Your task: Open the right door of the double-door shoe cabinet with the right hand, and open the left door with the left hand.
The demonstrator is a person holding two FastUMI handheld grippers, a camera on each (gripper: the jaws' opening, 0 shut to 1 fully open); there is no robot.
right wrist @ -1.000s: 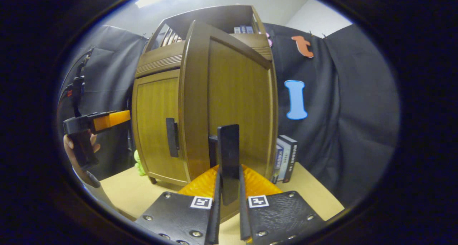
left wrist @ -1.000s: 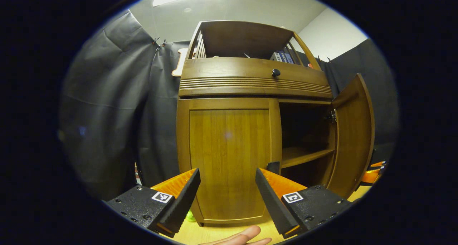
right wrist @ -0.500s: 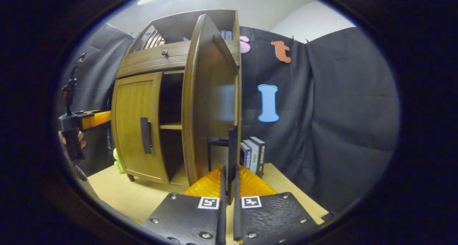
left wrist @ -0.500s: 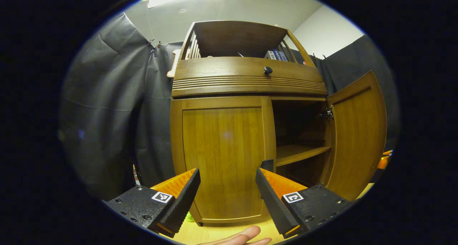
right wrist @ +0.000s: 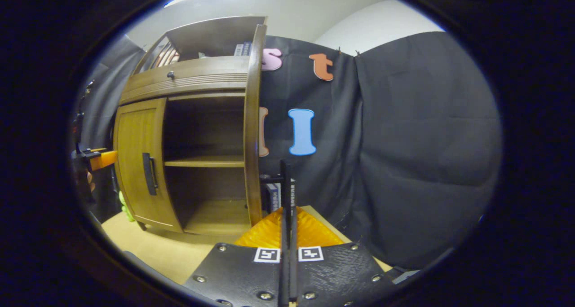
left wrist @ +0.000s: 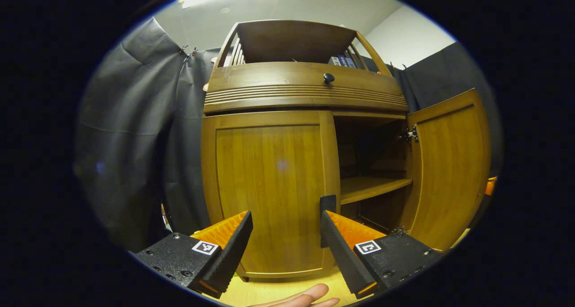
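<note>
Now the right door (left wrist: 449,172) of the shoe cabinet (left wrist: 305,87) stands swung wide, its hinge (left wrist: 409,134) showing at the top inner corner — and behind it the dark interior with a middle shelf (left wrist: 373,186) lies bare to view. In the right gripper view that same door appears edge-on, and the right tool (right wrist: 287,235) has its fingers pressed together on the door's dark handle (right wrist: 284,181), which rises thin and upright between them. Books (right wrist: 274,195) stand just behind the door's edge against the booth wall.

Over on the other side, the left door (left wrist: 269,190) sits closed, flush in its frame. The left tool (left wrist: 285,239) hovers in front of it with its fingers spread apart and nothing between them; the left door's dark handle (left wrist: 327,208) pokes up just behind the right-hand finger, though touching or not cannot be told. From the right gripper view the left tool shows far off beside the cabinet's left flank, apart from the door face. Fingertips of a hand (left wrist: 305,298) show at the bottom edge, over the pale worktop (right wrist: 152,248). A round knob (left wrist: 329,78) sits on the drawer front above both doors.
</note>
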